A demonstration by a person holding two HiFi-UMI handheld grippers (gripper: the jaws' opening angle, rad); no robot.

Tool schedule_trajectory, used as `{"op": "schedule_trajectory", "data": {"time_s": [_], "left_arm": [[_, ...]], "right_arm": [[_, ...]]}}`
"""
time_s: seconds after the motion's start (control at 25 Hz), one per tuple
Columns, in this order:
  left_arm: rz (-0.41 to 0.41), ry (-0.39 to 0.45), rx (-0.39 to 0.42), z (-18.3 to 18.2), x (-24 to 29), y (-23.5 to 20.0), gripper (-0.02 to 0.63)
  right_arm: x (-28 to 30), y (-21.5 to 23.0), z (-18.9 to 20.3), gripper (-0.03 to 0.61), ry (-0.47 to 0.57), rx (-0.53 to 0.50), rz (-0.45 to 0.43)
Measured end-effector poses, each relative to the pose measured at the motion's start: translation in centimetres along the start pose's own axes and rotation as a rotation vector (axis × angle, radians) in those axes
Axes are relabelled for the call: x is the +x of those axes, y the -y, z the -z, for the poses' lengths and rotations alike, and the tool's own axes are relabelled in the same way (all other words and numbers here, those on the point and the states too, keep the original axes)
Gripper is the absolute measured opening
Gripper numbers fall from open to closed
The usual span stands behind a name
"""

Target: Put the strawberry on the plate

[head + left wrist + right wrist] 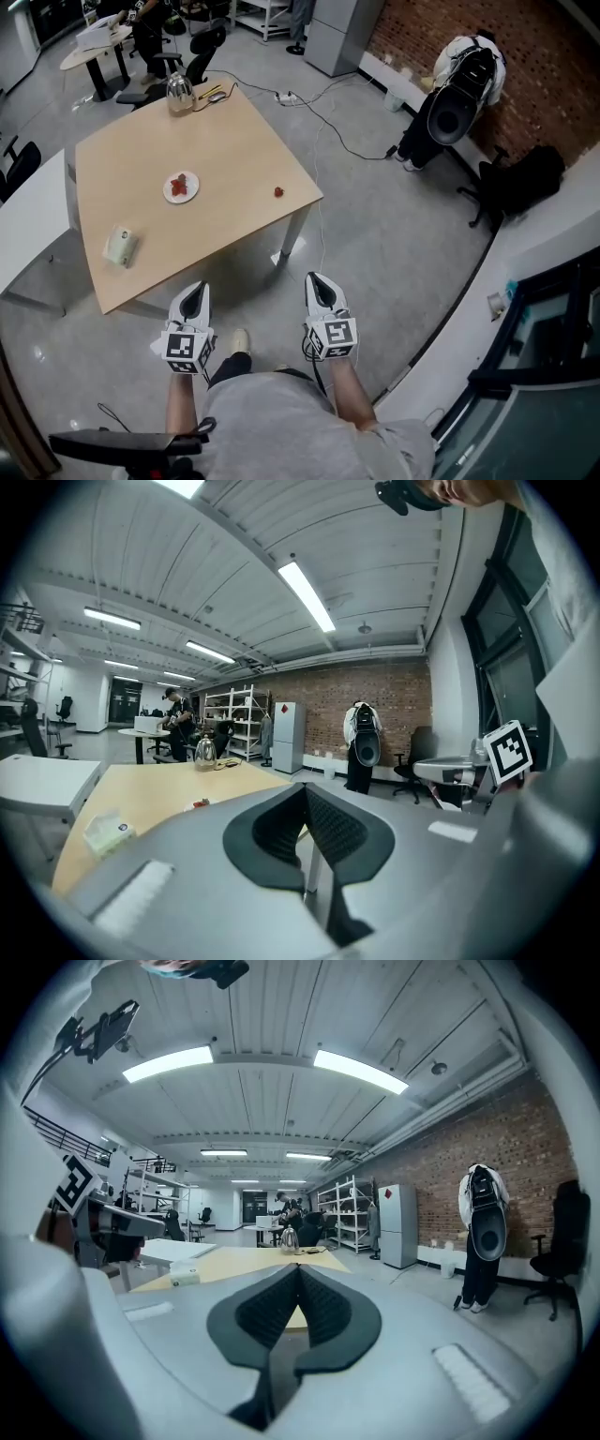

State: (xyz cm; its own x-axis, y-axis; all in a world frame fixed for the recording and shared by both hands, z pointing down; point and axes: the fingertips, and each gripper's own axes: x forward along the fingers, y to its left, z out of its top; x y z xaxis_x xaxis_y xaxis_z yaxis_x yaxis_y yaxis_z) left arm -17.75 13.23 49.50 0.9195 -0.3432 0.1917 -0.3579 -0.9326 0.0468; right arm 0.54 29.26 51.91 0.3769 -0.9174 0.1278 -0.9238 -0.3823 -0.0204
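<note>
Both tools hang short of the wooden table (234,150), off its 6 o'clock edge, which suggests no reach has begun. The left gripper (194,300) and right gripper (322,291) have their jaws pressed together with nothing between them. The strawberry (278,191) lies loose on the bare tabletop at 3 o'clock of the white plate (170,195), well apart from it. It is nearer the right tool, so that one probably suits the pick. Something red already sits on the plate.
</note>
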Motion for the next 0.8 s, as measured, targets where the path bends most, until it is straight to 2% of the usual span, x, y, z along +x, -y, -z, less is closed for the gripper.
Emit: {"op": "schedule_trajectory", "data": {"time_s": [0.44,0.8], "left_arm": [[0.088,0.005,-0.003,-0.7,4.3,-6.8,0.02],[0.159,0.001,-0.017,-1.0,7.7,-8.8,0.02]], "right_arm": [[6.1,-2.8,-0.9,0.006,-0.02,-0.019,0.07],[7.9,-2.1,-1.0,0.006,-0.018,-0.005,0.169]]}}
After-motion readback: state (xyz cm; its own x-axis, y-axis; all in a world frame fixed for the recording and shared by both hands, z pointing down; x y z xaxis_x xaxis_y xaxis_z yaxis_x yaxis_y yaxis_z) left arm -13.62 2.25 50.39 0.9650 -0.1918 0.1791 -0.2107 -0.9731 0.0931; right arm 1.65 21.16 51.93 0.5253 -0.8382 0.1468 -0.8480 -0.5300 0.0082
